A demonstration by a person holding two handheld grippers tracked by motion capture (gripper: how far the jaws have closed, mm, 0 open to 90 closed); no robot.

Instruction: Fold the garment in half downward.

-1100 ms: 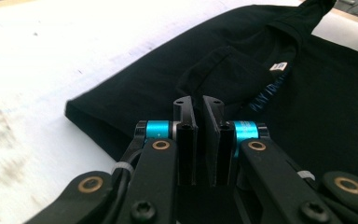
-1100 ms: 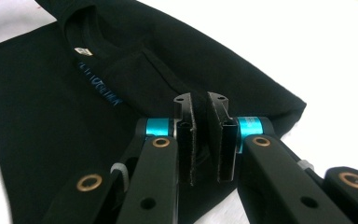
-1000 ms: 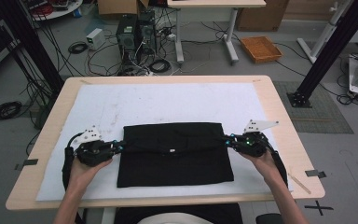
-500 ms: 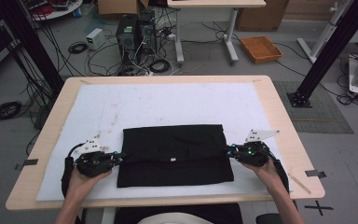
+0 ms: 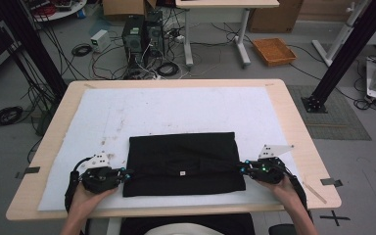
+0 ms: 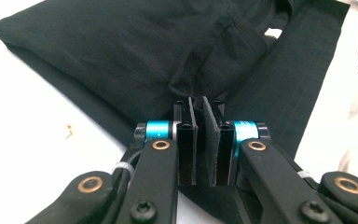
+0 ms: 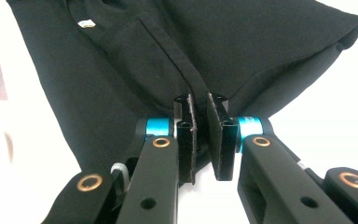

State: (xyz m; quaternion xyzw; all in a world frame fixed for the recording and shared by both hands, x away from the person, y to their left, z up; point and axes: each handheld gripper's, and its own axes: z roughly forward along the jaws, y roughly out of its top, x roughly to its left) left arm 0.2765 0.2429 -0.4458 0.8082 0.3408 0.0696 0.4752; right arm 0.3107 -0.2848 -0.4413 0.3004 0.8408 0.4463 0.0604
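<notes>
A black garment lies folded on the white mat near the table's front edge, with a small white label showing on it. My left gripper is at the garment's left edge and is shut on a pinch of its fabric, the cloth bunching at the left gripper's tips. At the garment's right edge, my right gripper is shut on a hemmed fold of the cloth, and the right gripper's tips clamp that hem. Both hands rest low over the mat.
The wooden table carries the mat, with bare mat beyond the garment. Behind the table on the floor are computer towers, loose cables and an orange basket. A black frame post stands at the right.
Both grippers have moved toward the table's front edge and lower, drawing the held fold of the garment nearer to the person. Their jaws have stayed shut on the cloth.
</notes>
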